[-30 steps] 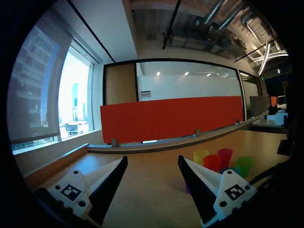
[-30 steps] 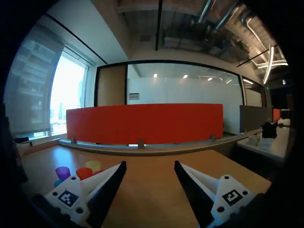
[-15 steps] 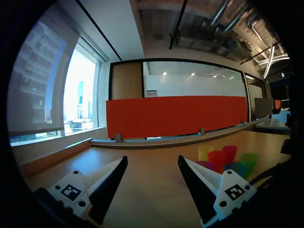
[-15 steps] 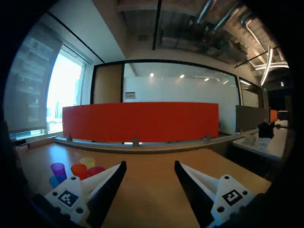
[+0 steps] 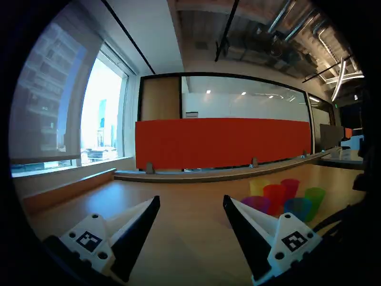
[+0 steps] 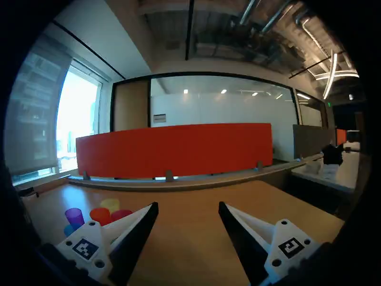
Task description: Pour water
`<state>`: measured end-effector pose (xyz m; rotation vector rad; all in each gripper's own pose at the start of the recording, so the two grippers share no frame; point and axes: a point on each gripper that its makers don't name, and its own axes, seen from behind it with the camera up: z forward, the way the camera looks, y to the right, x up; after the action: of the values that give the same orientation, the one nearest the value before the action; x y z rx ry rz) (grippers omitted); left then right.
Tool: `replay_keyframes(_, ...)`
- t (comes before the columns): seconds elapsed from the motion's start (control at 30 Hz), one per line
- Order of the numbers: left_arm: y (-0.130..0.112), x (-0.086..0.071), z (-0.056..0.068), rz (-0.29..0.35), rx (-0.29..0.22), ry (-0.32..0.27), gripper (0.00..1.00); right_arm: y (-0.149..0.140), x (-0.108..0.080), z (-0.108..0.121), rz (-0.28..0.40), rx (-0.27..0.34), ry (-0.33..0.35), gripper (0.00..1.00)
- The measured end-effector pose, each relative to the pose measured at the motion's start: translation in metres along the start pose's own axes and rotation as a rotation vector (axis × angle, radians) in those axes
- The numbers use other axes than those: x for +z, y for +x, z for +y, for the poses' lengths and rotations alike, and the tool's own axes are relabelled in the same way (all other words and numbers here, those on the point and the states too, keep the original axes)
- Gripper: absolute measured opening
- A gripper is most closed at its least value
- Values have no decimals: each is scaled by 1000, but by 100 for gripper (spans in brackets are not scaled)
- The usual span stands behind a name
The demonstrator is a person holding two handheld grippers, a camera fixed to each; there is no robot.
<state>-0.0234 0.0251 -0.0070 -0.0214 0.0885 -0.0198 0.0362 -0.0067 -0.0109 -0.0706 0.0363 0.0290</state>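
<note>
A cluster of several coloured plastic cups stands on the wooden table. In the left gripper view the red cup (image 5: 275, 197), pink cup (image 5: 290, 187), green cup (image 5: 314, 198), blue cup (image 5: 297, 208), purple cup (image 5: 257, 204) and yellow cup (image 5: 258, 185) sit to the right, partly behind the right finger. My left gripper (image 5: 191, 209) is open and empty above the table. In the right gripper view the purple cup (image 6: 74, 216), red cup (image 6: 100, 215) and yellow cup (image 6: 110, 205) stand at lower left, beside the left finger. My right gripper (image 6: 188, 214) is open with nothing between its fingers.
An orange divider panel (image 5: 221, 143) runs along the table's (image 5: 190, 224) far edge, also seen as the orange panel (image 6: 174, 150) in the right gripper view. Windows (image 5: 97, 124) lie to the left. Another desk with dark items (image 6: 333, 164) stands at the right. Black cables (image 5: 338, 217) hang at the right edge.
Both views have shifted slightly: the cups sit lower and more level in the left view, and the right view has tilted a little. Both grippers stay open.
</note>
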Motion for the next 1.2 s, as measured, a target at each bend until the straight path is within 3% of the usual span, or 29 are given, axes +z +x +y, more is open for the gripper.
replay_keyframes(1.2,-15,4,-5,-39,-18,6,99,-1,-2,-1,-10,14,12,98)
